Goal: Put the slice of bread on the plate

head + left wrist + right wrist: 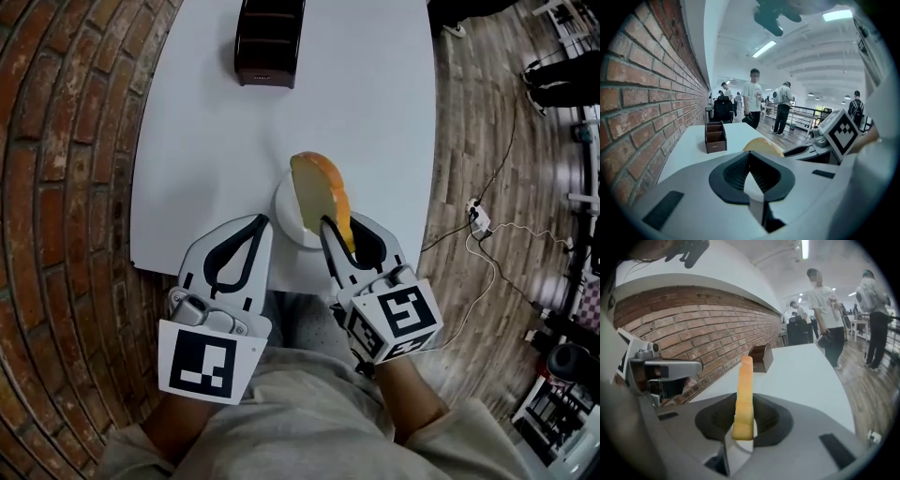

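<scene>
White table (pixel 375 103): right tongs (pixel 339 228) grip upright bread slice (pixel 322 190) over plate (pixel 284 214); left tongs (pixel 260 223) closed, empty; dark box (pixel 269 42) far end.

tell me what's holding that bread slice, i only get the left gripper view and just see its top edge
observer: the right gripper is shut on the tan slice of bread with the orange crust, which stands on edge between its jaws
operator: what's under it
observer: a round white plate on the white table; the head view shows the slice right over it, but not whether they touch
operator: where's my gripper from that
observer: the left gripper has its tip just beside the plate's left rim
</scene>
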The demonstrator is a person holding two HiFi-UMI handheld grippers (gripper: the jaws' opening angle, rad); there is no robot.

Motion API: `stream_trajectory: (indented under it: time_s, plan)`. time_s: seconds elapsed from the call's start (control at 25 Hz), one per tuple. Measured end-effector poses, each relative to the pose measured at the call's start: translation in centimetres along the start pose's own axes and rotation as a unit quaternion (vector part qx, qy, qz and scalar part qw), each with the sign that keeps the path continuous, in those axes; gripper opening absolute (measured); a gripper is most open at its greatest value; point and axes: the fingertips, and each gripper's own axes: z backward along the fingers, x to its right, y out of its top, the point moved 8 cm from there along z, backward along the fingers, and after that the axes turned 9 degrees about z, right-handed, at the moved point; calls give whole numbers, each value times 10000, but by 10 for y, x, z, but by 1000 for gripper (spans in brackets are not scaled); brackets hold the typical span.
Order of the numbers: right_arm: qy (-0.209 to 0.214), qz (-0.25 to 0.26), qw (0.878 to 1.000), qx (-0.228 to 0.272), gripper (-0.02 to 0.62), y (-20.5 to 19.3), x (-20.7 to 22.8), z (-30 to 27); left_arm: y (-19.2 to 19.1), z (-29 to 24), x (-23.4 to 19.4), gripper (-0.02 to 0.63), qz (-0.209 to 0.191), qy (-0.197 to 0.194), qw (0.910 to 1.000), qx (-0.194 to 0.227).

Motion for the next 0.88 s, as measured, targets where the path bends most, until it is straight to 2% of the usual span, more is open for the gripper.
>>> stream_trajectory:
  time_s: [0.12,0.2,0.56,0.88]
  plan:
    - [362,-735,9965,-150,91,-12,3,-8,-1,-2,-1,9,-39,5,10000,-37]
    - [472,-1010,9935,-245,91,-17,5,-12,-2,-2,-1,9,-59,-1,10000,-54]
    - [772,-1614,9830,-409,91,-25,16,-18,-9,-5,0,9,34,31,9999,-151]
    - [1039,-2260,9675,-462,92,-33,22,-20,-8,-5,1,9,49,65,9999,-143]
